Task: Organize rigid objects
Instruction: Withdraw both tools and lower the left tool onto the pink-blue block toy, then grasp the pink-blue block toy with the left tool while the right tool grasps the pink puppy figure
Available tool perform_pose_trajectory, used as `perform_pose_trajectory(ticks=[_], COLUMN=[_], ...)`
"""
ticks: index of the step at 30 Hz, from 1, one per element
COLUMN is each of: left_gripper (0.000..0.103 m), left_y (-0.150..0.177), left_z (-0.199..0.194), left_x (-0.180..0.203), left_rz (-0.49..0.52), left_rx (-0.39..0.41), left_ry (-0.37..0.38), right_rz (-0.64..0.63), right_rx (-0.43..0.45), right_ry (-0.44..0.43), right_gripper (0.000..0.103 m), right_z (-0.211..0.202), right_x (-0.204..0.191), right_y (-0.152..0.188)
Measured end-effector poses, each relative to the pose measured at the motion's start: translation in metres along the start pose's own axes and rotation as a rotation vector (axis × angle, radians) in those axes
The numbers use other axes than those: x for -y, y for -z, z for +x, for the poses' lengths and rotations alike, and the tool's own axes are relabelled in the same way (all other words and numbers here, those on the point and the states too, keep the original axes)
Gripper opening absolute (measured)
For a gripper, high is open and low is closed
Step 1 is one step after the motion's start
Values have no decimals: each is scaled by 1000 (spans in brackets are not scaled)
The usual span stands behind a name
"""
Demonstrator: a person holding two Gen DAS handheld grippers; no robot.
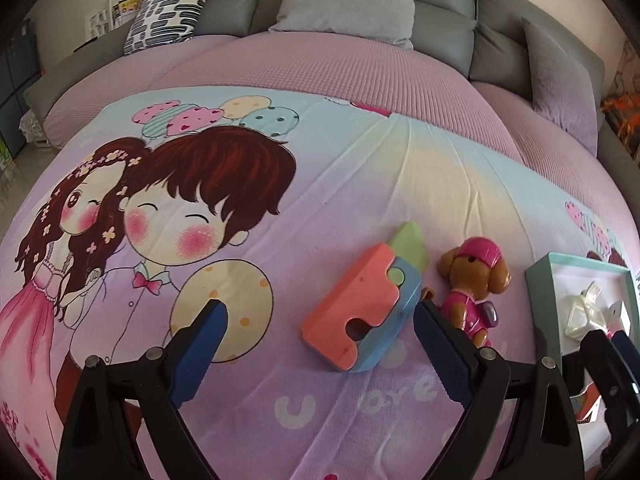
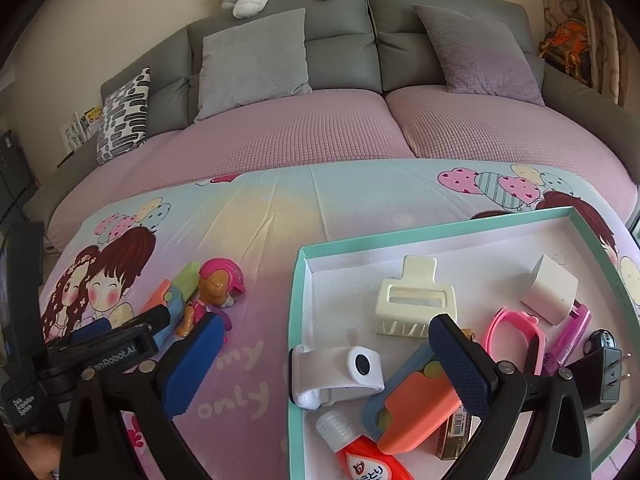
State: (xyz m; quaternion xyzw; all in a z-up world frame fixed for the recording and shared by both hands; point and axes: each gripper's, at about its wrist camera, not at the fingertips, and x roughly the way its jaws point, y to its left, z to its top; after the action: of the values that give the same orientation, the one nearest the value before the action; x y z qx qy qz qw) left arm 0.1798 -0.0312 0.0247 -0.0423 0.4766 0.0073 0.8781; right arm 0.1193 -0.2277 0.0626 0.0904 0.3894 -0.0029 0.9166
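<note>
An orange, blue and green block toy lies on the printed bedsheet between the fingers of my left gripper, which is open and holds nothing. Just right of it lies a brown toy dog in pink. Both toys show again in the right wrist view, the block toy and the dog, with the left gripper in front of them. My right gripper is open and empty over the near left rim of the teal tray.
The tray holds a cream hair claw, a white strap, an orange and blue toy, a red bottle, a pink watch, a white charger cube and a black plug. A grey sofa with cushions stands behind.
</note>
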Motion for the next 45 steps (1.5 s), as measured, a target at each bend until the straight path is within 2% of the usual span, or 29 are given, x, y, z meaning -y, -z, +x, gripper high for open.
perform_pose_trajectory(ticks=[4, 7, 8, 11, 13, 16, 17, 22, 29, 36, 45], left_gripper=[94, 93, 90, 66, 61, 50, 44, 44, 44, 44, 44], left_y=[-1, -4, -5, -7, -6, -5, -5, 0, 9, 13, 13], left_z=[15, 15, 14, 12, 11, 8, 7, 3, -5, -10, -9], left_x=[2, 0, -2, -7, -8, -14, -16, -28, -51, -73, -74], left_rz=[3, 1, -6, -19, -9, -26, -34, -80, -146, -208, -208], left_rx=[-19, 4, 10, 30, 29, 28, 28, 2, -30, -35, -40], left_ry=[0, -6, -1, -12, -26, -2, 5, 17, -43, -88, -90], right_rz=[-8, -18, -22, -30, -35, -50, -58, -86, -148, -247, -248], right_rx=[-7, -11, -12, -14, -17, -22, -19, -17, -58, -104, -194], right_ry=[10, 8, 7, 0, -7, -20, -20, -50, -84, -92, -77], right_gripper=[103, 103, 103, 103, 103, 103, 103, 103, 103, 90, 73], right_z=[1, 2, 2, 1, 2, 4, 4, 7, 22, 39, 69], right_x=[0, -2, -3, -7, -10, -17, -20, -36, -68, -100, -109], right_y=[0, 1, 1, 0, -1, -3, -5, -12, -11, -3, 5])
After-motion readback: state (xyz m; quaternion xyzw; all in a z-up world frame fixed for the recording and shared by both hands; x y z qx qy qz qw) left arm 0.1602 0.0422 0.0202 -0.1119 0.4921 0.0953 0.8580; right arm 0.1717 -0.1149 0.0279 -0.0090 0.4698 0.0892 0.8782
